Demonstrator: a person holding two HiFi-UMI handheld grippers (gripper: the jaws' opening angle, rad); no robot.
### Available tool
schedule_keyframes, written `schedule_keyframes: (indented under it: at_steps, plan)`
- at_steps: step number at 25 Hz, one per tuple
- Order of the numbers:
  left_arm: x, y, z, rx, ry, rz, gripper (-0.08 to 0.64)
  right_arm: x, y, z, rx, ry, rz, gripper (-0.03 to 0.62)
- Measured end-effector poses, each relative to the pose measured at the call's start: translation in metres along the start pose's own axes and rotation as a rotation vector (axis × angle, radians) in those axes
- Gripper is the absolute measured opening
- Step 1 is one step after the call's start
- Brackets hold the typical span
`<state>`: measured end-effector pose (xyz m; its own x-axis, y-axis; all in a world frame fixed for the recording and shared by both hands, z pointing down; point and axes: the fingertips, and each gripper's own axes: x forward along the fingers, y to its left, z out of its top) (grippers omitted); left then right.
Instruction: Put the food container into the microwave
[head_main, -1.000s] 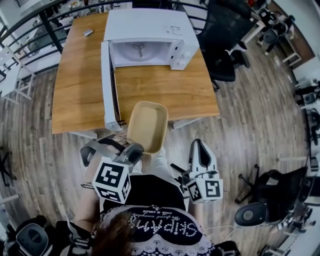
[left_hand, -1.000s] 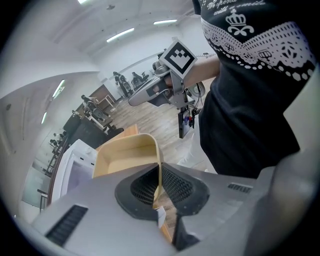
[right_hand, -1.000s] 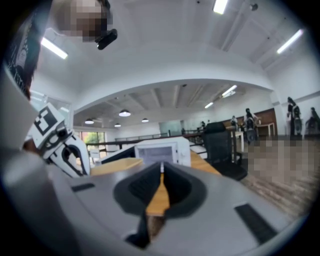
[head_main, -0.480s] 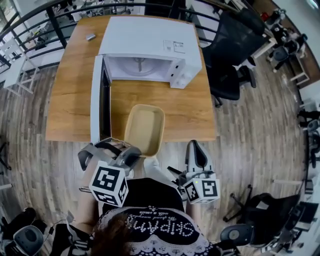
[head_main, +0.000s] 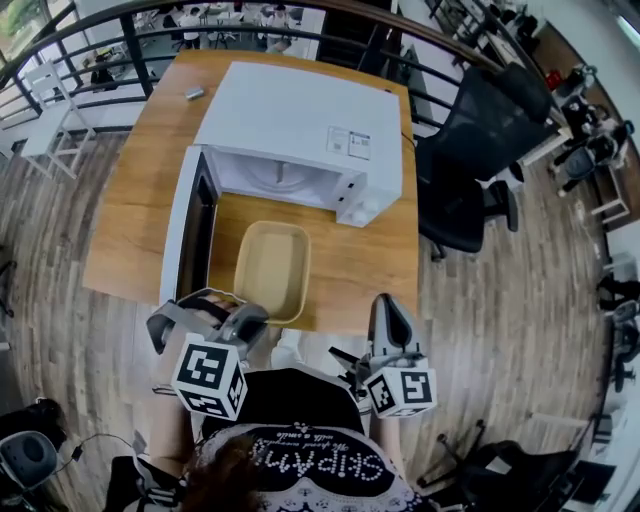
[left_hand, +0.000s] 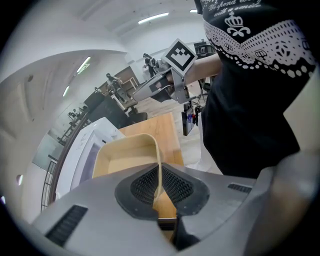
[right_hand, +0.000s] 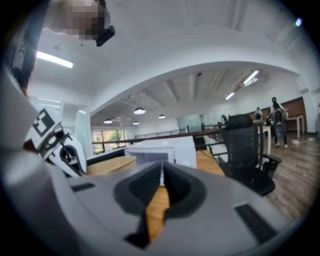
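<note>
Over the wooden counter (head_main: 130, 250), my left claw (head_main: 240, 322) clenched the food container (head_main: 270, 268) by its near rim, level for sliding into the open microwave (head_main: 300, 120), while my right claw (head_main: 389, 310) hung closed, empty.

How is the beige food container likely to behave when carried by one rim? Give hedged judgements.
Probably light: the food container looks empty, and the left gripper holds it by one thin wall alone. Likely fairly stiff, since it juts out without visible sagging. Gripped at one end, it may pivot downward if the jaws loosen.
</note>
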<state>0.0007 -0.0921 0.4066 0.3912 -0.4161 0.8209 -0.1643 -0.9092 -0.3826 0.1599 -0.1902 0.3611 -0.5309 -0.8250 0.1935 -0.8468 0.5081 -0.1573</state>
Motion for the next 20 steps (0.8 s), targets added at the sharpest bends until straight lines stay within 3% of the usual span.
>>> schedule_keyframes:
  at_steps: [12,20]
  plan:
    - [0.015,0.034,-0.004,-0.109,0.074,0.073,0.044,0.036,-0.034,0.006,-0.005,0.021,0.078,0.038]
    - [0.023,0.038,0.001,-0.143,0.095,0.089,0.044,0.05,-0.049,0.009,-0.023,0.033,0.125,0.038]
